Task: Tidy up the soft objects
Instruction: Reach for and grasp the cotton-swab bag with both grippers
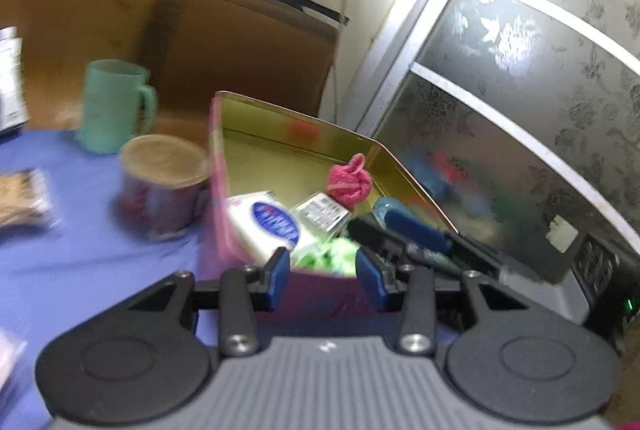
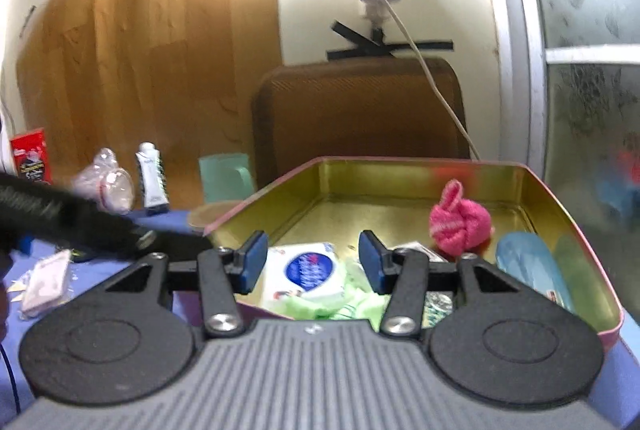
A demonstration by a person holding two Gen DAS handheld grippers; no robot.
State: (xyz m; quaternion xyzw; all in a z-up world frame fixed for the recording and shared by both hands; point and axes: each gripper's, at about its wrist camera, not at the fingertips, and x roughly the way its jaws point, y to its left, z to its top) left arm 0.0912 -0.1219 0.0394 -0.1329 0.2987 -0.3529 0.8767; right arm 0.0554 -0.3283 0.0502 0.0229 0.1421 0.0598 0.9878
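A pink tin point(image 1: 218, 165) point(image 2: 440, 161) with a gold inside stands open on the blue cloth. In it lie a pink knitted ball point(image 1: 349, 181) point(image 2: 460, 222), a white tissue pack point(image 1: 266, 226) point(image 2: 308, 272), crumpled green cloth point(image 1: 334, 256) point(image 2: 360, 304) and a light blue oval piece point(image 2: 528, 266). My left gripper point(image 1: 326, 278) is open at the tin's near wall, with nothing between its pads. My right gripper point(image 2: 312, 262) hangs open over the near wall, the tissue pack just beyond it. The right gripper's fingers point(image 1: 416, 230) reach into the tin from the right in the left wrist view.
A teal mug point(image 1: 112, 105) and a can with a tan lid point(image 1: 164, 181) stand left of the tin. Behind it is a brown chair back point(image 2: 360, 109). A patterned glass door point(image 1: 520, 89) closes off the right. A tube point(image 2: 150, 177), a red box point(image 2: 32, 153) and packets lie far left.
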